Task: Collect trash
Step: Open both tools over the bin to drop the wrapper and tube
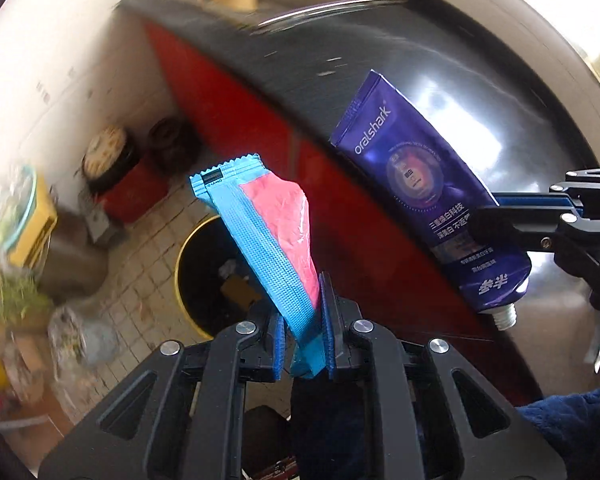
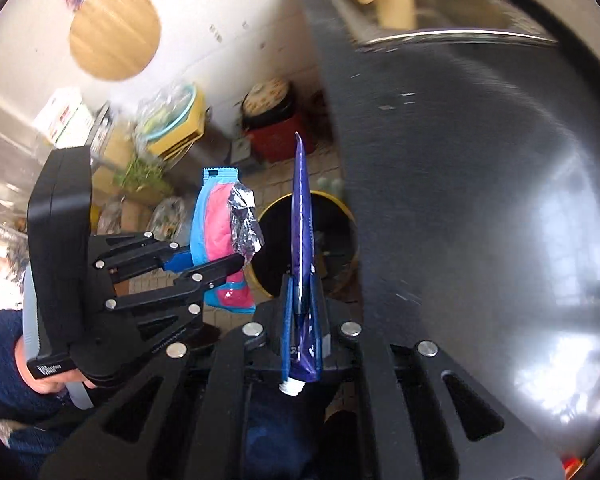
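The left hand-held gripper [image 1: 305,322] is clamped on a blue-and-pink snack wrapper [image 1: 268,236], and the right hand-held gripper [image 2: 303,312] is clamped on a flattened purple toothpaste tube [image 2: 302,216] with its cap off. Both pieces hang in the air beside the dark surface [image 2: 460,160]. They are held above what looks, through the blur, like a yellow-rimmed black bin [image 1: 208,268] on the tiled floor [image 1: 148,264].

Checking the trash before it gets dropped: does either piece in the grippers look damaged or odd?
Yes. The purple toothpaste tube has no cap, its bare threaded neck showing. The blue-and-pink wrapper is torn open, with crumpled silver foil sticking out beside it.
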